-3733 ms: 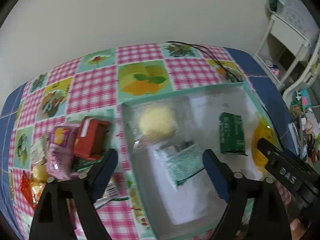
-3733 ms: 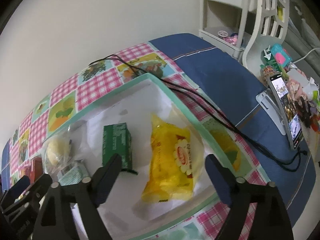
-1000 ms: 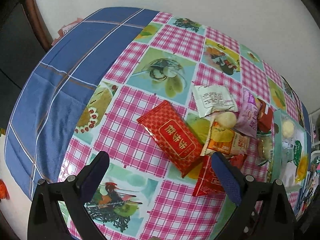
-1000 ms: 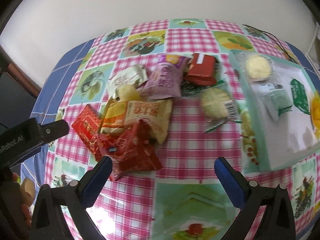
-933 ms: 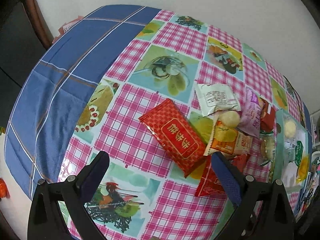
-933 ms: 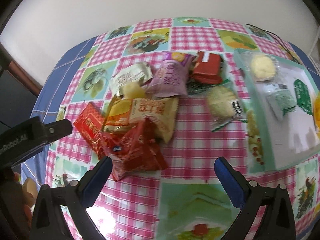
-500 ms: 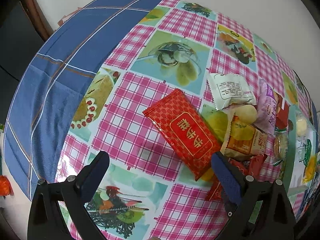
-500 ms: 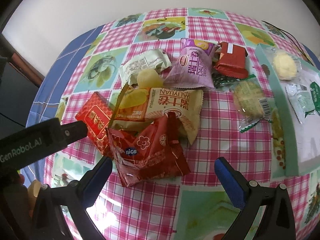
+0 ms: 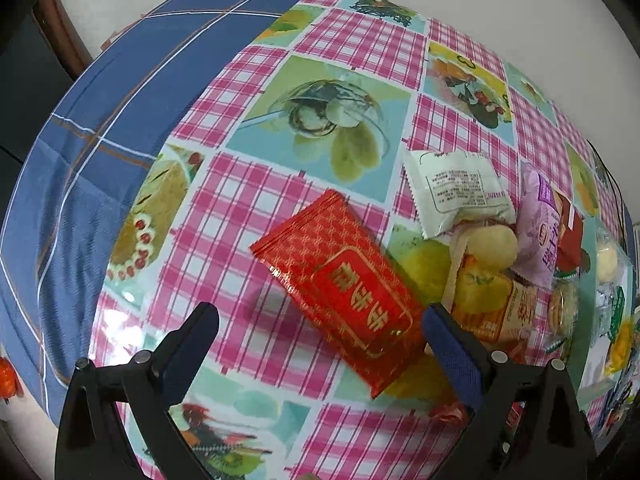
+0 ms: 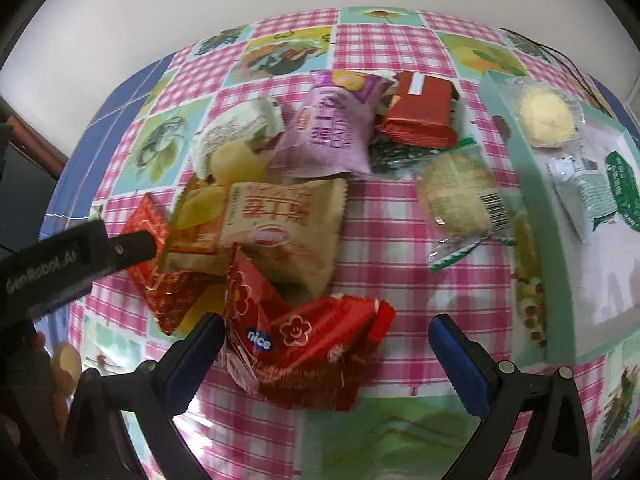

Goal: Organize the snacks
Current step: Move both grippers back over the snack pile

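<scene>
Both grippers gape wide, holding nothing. The left gripper [image 9: 320, 330] hovers over the red packet [image 9: 340, 298]; the right gripper [image 10: 326, 338] over the "nice" bag [image 10: 308, 350].

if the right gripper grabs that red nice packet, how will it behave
The red nice packet looks puffy and crinkled, so it will probably crush and feel light. Its glossy film may slip between the pads. It overlaps the beige packet, which might shift.

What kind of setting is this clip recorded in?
Probably a room in a home: a table under a fruit-print checked tablecloth, a blue plaid cloth at its end, a plain white wall, and mixed packaged snacks.
</scene>
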